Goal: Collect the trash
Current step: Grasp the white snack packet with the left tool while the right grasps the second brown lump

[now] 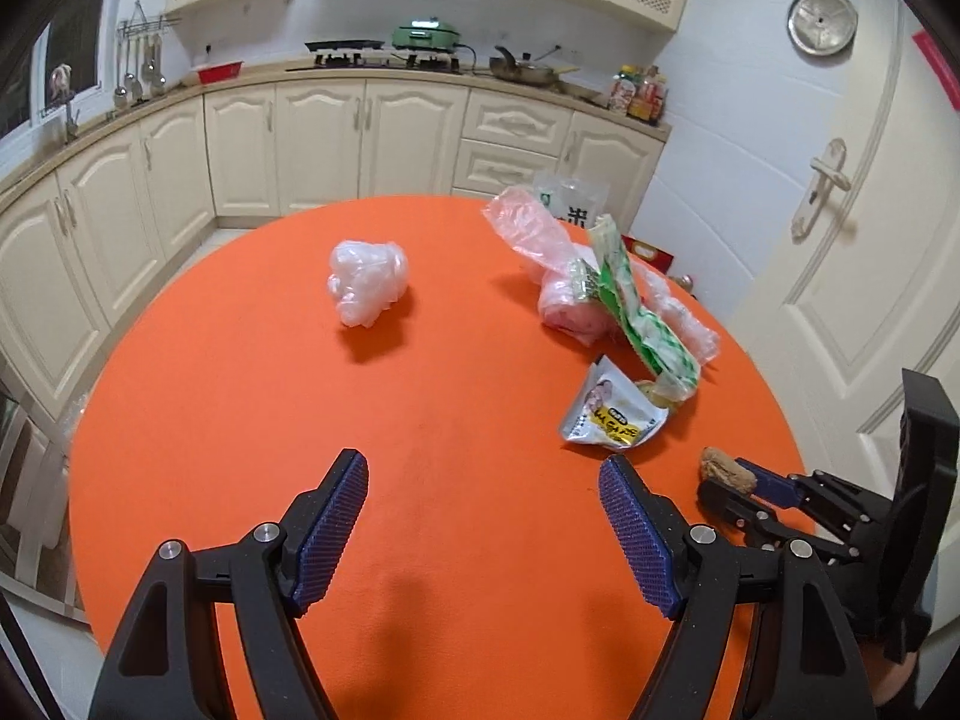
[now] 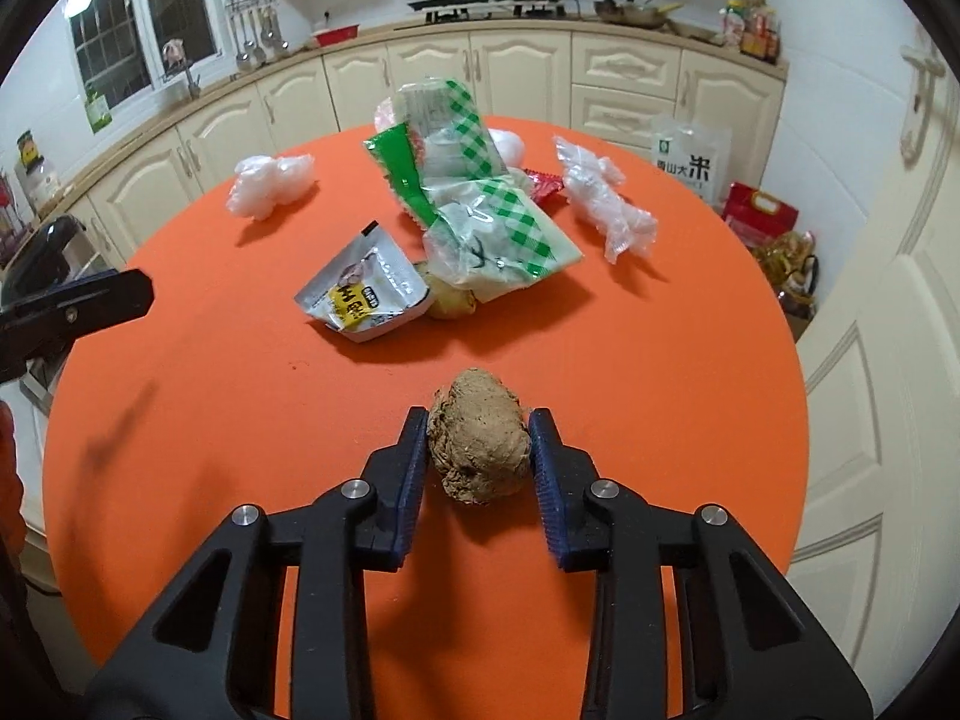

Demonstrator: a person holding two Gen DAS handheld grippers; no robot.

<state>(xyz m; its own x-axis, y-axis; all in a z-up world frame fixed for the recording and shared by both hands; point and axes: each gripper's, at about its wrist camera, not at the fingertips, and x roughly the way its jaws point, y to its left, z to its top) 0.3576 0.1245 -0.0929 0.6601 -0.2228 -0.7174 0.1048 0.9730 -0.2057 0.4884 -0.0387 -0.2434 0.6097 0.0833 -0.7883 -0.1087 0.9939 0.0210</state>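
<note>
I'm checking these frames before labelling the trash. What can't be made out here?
- Yellowish lump, right wrist view: mostly hidden under the silver-and-yellow sachet and the green-checked wrapper.
- Red wrapper, right wrist view: only a corner shows behind the green-checked wrapper.
- No bin shows in either view.

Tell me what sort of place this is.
A home kitchen, most likely: cream cabinets under a counter, a gas stove with a pan, and hanging utensils beside the orange table.
</note>
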